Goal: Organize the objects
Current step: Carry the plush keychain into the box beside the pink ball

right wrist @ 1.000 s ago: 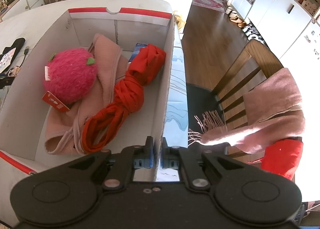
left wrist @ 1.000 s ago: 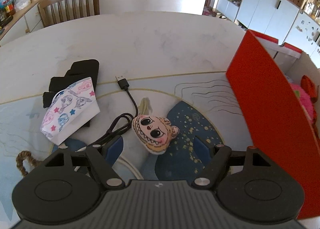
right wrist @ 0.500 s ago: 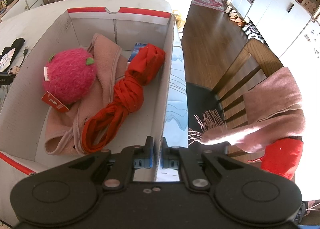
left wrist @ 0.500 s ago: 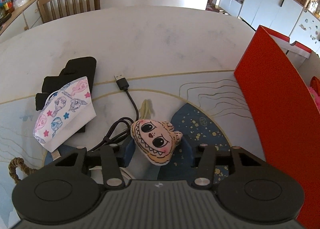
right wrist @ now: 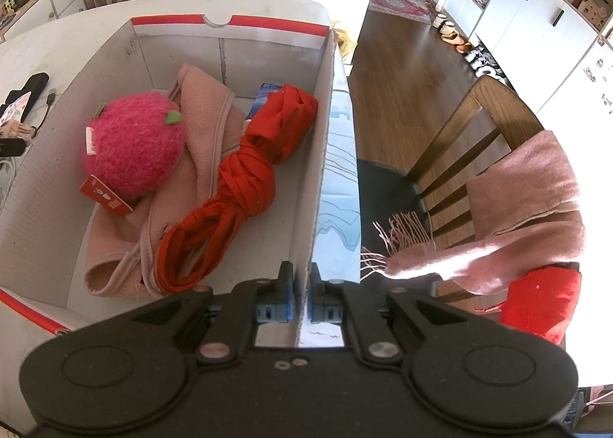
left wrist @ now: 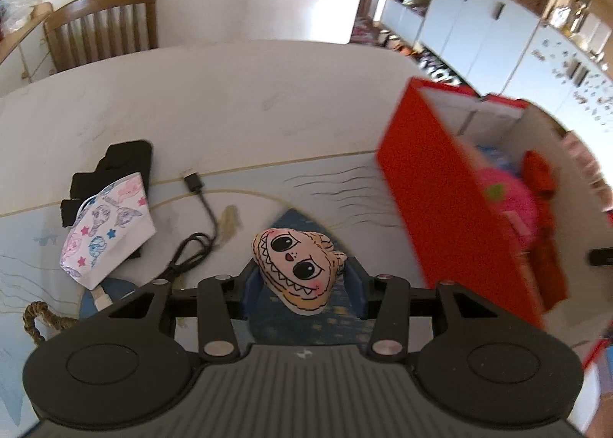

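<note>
Task judged about midway. The box (right wrist: pixel 76 100), red outside and white inside, already holds four soft things: a pink garment (right wrist: pixel 207 104) along the floor of it, a knotted red cloth (right wrist: pixel 245 177) toward 3 o'clock inside, a fuzzy pink plush (right wrist: pixel 134 143) toward 9 o'clock, and a blue packet (right wrist: pixel 264 93), mostly hidden, at the far wall.

Left hand-held gripper (left wrist: pixel 302 279) has the cartoon-face plush (left wrist: pixel 295 265) between its blue pads, jaws closing on it, the toy lifted clear of the tabletop (left wrist: pixel 230 100); the box stands at 3 o'clock of it. Drop-in not yet done.

Right hand-held gripper (right wrist: pixel 300 300) is clamped tight on the box wall at its near right corner, steadying it.

Left out, all at 9 to 10 o'clock of the held toy: a black glove (left wrist: pixel 126 158), a patterned face mask (left wrist: pixel 107 227) lying partly over it, a black USB cable (left wrist: pixel 199 223), and a bit of brown rope (left wrist: pixel 36 319) at the edge.

Tabletop: pale, marble-like, rounded, with a blue-and-gold printed mat on the near part.

Room: wooden chair (left wrist: pixel 103 28) at 11 o'clock, white cupboards at 1 o'clock, wood floor, second chair draped with a pink scarf (right wrist: pixel 528 200).
</note>
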Action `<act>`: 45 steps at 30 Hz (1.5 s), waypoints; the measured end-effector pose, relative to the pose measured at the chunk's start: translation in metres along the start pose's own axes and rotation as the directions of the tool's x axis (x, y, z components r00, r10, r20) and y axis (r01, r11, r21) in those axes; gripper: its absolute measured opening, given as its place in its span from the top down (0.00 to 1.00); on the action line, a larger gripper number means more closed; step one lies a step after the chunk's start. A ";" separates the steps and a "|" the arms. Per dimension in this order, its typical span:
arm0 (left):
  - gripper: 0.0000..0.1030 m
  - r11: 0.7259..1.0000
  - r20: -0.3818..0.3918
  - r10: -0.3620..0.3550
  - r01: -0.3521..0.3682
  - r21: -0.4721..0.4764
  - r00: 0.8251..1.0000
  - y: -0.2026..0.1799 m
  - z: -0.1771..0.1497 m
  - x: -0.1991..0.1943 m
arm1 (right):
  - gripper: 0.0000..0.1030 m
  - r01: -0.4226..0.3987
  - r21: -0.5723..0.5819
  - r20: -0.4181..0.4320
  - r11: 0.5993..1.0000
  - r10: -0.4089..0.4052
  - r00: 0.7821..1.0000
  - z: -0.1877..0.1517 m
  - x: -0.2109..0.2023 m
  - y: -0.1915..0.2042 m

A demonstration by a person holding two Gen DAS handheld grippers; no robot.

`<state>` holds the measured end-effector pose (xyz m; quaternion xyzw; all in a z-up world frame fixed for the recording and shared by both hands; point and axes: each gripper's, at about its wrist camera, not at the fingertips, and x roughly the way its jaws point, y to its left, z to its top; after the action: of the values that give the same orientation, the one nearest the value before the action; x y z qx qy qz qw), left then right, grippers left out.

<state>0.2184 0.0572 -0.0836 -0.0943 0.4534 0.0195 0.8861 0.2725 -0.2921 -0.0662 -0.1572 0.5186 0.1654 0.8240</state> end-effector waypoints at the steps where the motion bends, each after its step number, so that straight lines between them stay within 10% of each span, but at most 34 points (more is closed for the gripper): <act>1: 0.57 1.000 0.005 -0.010 0.010 0.000 1.000 -0.004 0.001 -0.006 | 0.95 -0.001 0.000 0.001 1.000 0.001 1.000 0.000 0.000 0.000; 23: 0.57 0.942 -0.036 -0.254 0.256 0.215 0.966 -0.122 0.011 -0.049 | 0.95 -0.012 -0.009 0.009 1.000 0.012 1.000 0.001 0.003 -0.001; 45: 0.57 0.904 -0.226 -0.207 0.275 0.328 0.952 -0.190 -0.002 0.019 | 0.95 -0.014 -0.010 0.009 1.000 0.014 1.000 0.002 0.005 0.000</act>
<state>0.2510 -0.1309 -0.0721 0.0105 0.5149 -0.1817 0.8377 0.2763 -0.2908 -0.0695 -0.1567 0.5150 0.1746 0.8245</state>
